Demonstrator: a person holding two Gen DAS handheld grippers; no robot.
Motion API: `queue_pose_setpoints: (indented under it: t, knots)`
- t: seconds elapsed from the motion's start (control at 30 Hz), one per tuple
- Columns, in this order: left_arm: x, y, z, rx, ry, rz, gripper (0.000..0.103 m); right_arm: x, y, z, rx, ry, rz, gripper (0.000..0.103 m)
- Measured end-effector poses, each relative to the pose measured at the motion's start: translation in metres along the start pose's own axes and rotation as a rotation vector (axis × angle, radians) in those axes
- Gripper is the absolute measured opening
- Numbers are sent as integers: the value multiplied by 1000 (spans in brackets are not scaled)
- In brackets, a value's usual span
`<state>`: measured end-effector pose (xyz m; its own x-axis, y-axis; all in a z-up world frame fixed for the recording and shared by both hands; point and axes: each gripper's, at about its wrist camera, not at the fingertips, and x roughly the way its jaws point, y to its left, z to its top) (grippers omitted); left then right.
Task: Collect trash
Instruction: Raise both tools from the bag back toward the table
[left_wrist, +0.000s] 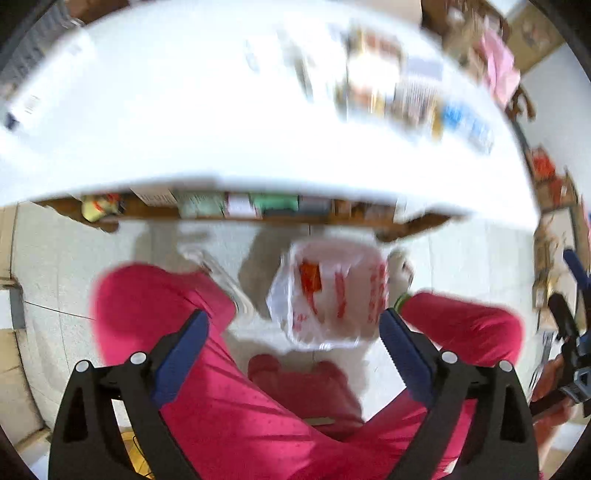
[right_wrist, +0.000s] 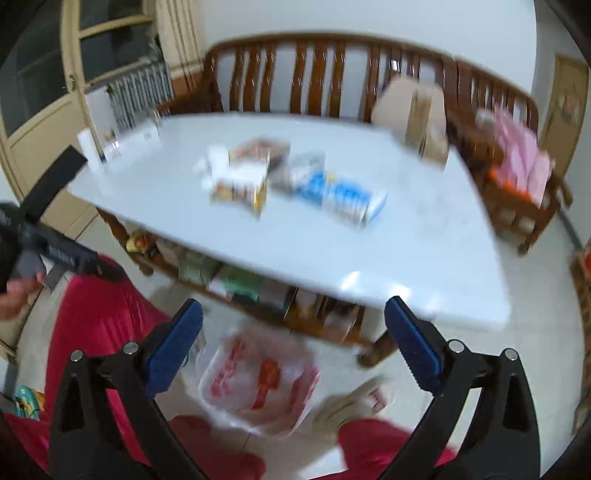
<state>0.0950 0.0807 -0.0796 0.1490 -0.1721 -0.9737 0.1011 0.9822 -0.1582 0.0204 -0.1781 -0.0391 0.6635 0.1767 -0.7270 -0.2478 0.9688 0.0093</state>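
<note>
Both views are motion-blurred. A white plastic bag with red print (left_wrist: 327, 295) stands open on the floor between the person's red-trousered legs; it also shows in the right wrist view (right_wrist: 258, 384). My left gripper (left_wrist: 293, 321) is open and empty above the bag. My right gripper (right_wrist: 293, 310) is open and empty, near the table's front edge. On the white table (right_wrist: 424, 240) lie packets: a yellow and white box (right_wrist: 240, 184), a blue and white pack (right_wrist: 343, 195) and a grey wrapper (right_wrist: 295, 166). The same litter shows blurred in the left wrist view (left_wrist: 399, 88).
A shelf under the table (right_wrist: 236, 284) holds boxes. A wooden bench (right_wrist: 314, 74) stands behind the table with a cardboard box (right_wrist: 413, 110) and pink bags (right_wrist: 517, 155). A slippered foot (right_wrist: 354, 402) is beside the bag. A white box (right_wrist: 129, 144) sits at the table's far left.
</note>
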Motion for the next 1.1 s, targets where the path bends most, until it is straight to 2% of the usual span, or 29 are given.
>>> queue_pose_setpoints:
  t: [0.13,0.17,0.3,0.4,0.6,0.73,1.1]
  knots:
    - [-71,4,28,-26,-140,80,92,-35,-13,42,-56,-76,-7,96]
    - [-84,4,33,-32,-153,84,93,-44,-17,53,-70,-90,-5,96]
    - [-125,0,53,-52,-171,11,95,-70,-23,93,-112,-122,23,96]
    - [-142,-8,70,-68,-185,20,95,-83,-27,123,-152,-128,49,96]
    - [-142,-23,94,-67,-159,44,95,-87,-41,166,-169,-146,70,96]
    - [-133,-22,113,-133,-156,33,95,-82,-49,184,-176,-161,79,96]
    - [-87,-20,154,-202,-73,33,95,-48,-47,208,-243,-108,102,96]
